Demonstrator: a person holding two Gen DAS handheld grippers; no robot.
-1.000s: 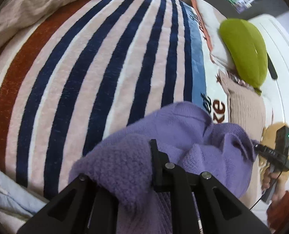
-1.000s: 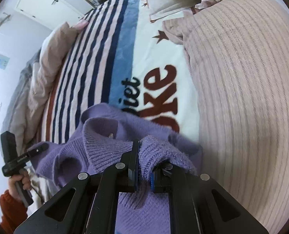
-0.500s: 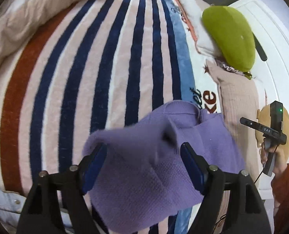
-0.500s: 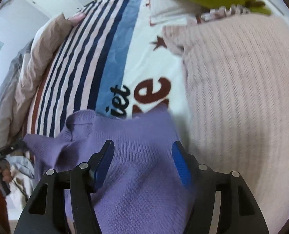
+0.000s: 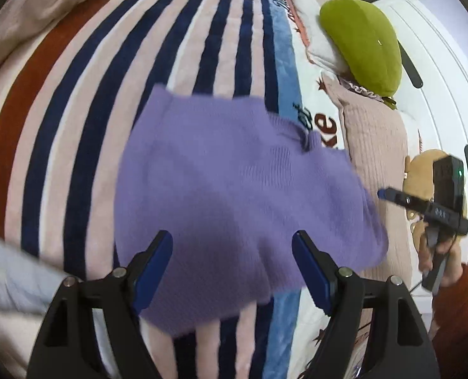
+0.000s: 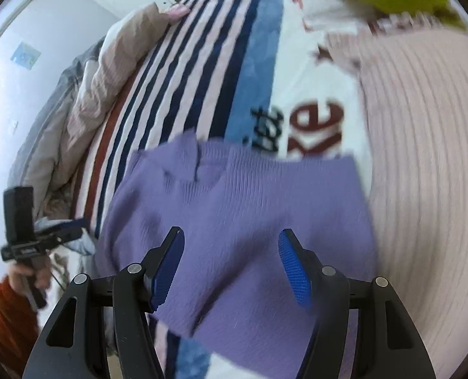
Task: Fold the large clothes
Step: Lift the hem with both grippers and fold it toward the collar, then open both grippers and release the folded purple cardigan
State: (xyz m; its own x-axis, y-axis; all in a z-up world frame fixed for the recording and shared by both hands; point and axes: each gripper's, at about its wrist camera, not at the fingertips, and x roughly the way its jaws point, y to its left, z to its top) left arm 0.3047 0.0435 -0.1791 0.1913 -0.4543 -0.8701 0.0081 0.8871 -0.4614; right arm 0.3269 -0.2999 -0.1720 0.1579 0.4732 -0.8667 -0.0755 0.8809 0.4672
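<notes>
Nearest in each wrist view is an empty claw: the left claw (image 5: 232,260) and the right claw (image 6: 230,262) both have their blue pads spread wide, gripping nothing, poised just above the purple sweater (image 5: 234,189).

The sweater lies folded into a rough rectangle on the bed, over the striped blanket (image 5: 107,79), its collar at the far edge. It looks like a soft, light knit that will sag and drape the moment it is lifted, and the fuzzy surface should give the pads good grip, not slip. Judging from that, the best holds are the 2 near corners or the 2 side edges, pinching through every layer so the fold does not fall open; a single-layer pinch would likely peel it apart.

To the right, just beside the sweater, lies a ribbed pink garment (image 6: 423,158); farther off, a green cushion (image 5: 363,41).

Count: 2 claws, 1 purple sweater, 1 pink garment, 1 green cushion, 1 striped blanket. A beige garment (image 6: 117,63) is heaped at the far left.
</notes>
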